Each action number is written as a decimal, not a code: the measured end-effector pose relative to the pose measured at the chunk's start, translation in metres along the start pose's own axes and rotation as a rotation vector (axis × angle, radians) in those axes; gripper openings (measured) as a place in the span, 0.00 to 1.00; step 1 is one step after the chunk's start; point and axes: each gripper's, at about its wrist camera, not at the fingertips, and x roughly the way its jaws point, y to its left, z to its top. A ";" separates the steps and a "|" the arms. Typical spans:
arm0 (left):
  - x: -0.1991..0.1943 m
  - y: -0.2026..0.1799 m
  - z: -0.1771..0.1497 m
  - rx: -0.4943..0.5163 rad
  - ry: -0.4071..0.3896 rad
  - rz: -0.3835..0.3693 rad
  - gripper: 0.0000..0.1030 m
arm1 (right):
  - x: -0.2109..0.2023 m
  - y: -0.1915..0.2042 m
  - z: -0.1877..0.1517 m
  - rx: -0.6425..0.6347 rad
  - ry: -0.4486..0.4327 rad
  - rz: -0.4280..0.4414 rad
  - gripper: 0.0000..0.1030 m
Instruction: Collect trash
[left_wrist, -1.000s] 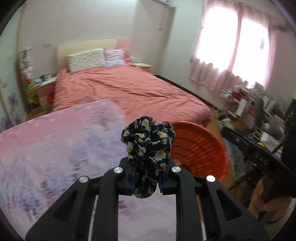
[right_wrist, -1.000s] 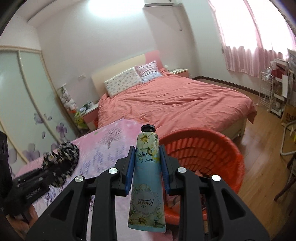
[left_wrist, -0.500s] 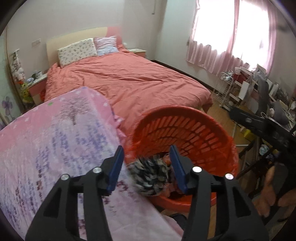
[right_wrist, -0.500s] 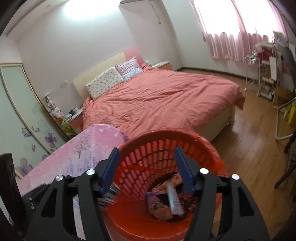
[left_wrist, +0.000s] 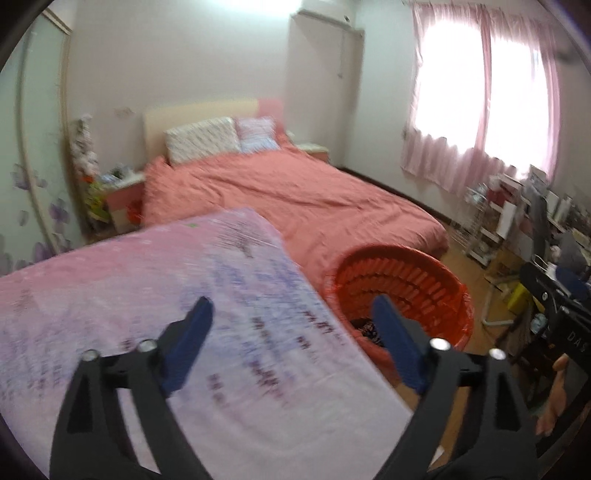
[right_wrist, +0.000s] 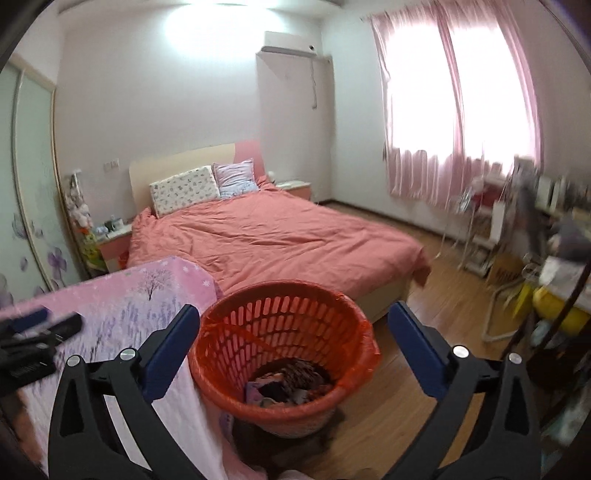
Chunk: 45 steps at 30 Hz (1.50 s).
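An orange plastic basket (right_wrist: 258, 321) with a red liner stands on the wood floor beside the pink flowered table cloth (right_wrist: 118, 295). Dropped trash (right_wrist: 291, 380), dark flowered cloth among it, lies at its bottom. My right gripper (right_wrist: 293, 336) is open and empty, above and in front of the basket. My left gripper (left_wrist: 291, 325) is open and empty over the table's right edge (left_wrist: 221, 295), with the basket (left_wrist: 406, 273) to its right. The left gripper also shows at the left of the right wrist view (right_wrist: 40, 325).
A bed with a salmon cover (right_wrist: 277, 236) stands behind the table and basket. A cluttered desk and shelves (right_wrist: 535, 229) line the right side under pink curtains. A nightstand (left_wrist: 122, 192) stands left of the bed. Wood floor (right_wrist: 443, 295) lies right of the basket.
Both grippers opened and let go: the flowered cloth and the tube dropped into the basket. Both grippers then rose and pulled back, jaws wider now.
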 end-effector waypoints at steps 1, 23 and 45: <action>-0.018 0.007 -0.007 -0.004 -0.029 0.035 0.93 | -0.011 0.006 -0.002 -0.022 -0.007 -0.026 0.98; -0.166 0.066 -0.128 -0.169 -0.157 0.415 0.96 | -0.085 0.050 -0.062 -0.045 -0.061 -0.030 0.98; -0.159 0.066 -0.142 -0.219 -0.062 0.379 0.96 | -0.092 0.061 -0.082 -0.038 0.065 -0.122 0.98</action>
